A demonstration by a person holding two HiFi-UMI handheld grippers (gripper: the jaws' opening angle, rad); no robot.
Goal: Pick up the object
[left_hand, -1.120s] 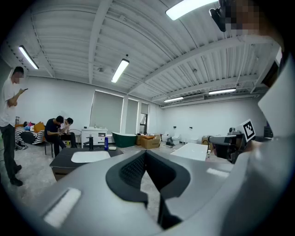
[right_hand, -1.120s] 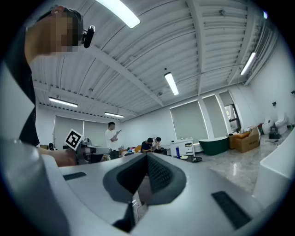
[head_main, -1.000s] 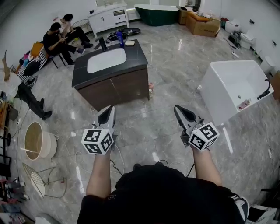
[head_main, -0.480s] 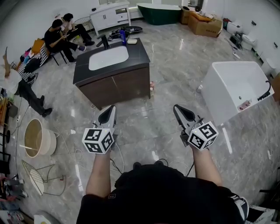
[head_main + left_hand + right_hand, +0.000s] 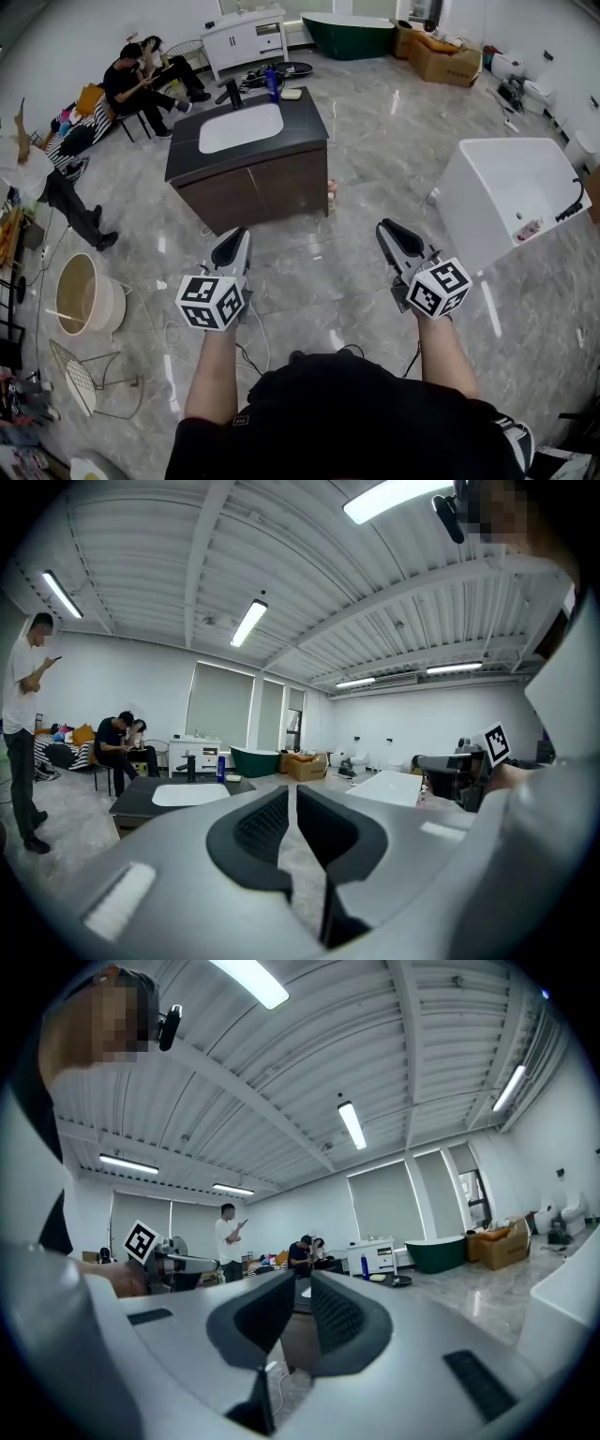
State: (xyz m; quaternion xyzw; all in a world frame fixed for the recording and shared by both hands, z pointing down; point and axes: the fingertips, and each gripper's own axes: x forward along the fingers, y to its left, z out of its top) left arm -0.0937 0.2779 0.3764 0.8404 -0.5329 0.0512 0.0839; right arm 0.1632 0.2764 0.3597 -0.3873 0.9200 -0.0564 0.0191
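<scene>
My left gripper [image 5: 232, 246] and right gripper [image 5: 392, 232] are held side by side at waist height over the marble floor, both shut and empty. Ahead stands a dark vanity [image 5: 309, 127] with a white basin [image 5: 241, 127]. On its far edge are a blue bottle [image 5: 271, 83], a black faucet [image 5: 232, 92] and a small tan dish [image 5: 292, 93]. The left gripper view shows shut jaws [image 5: 292, 794] pointing toward the vanity [image 5: 131, 799] and the bottle [image 5: 220, 766]. In the right gripper view the shut gripper [image 5: 302, 1283] has the bottle [image 5: 365, 1265] beyond it.
A white bathtub [image 5: 511, 192] stands to the right and a green tub [image 5: 352, 33] and cardboard boxes [image 5: 448, 54] at the back. Two people sit at the far left [image 5: 141, 80]; another stands by the left edge [image 5: 70, 202]. A round tub [image 5: 82, 300], a wire basket [image 5: 80, 380] and cables lie left of me.
The vanity and the white bathtub have shifted slightly right and lower in the head view as I come closer. Both grippers keep their pose and stay shut.
</scene>
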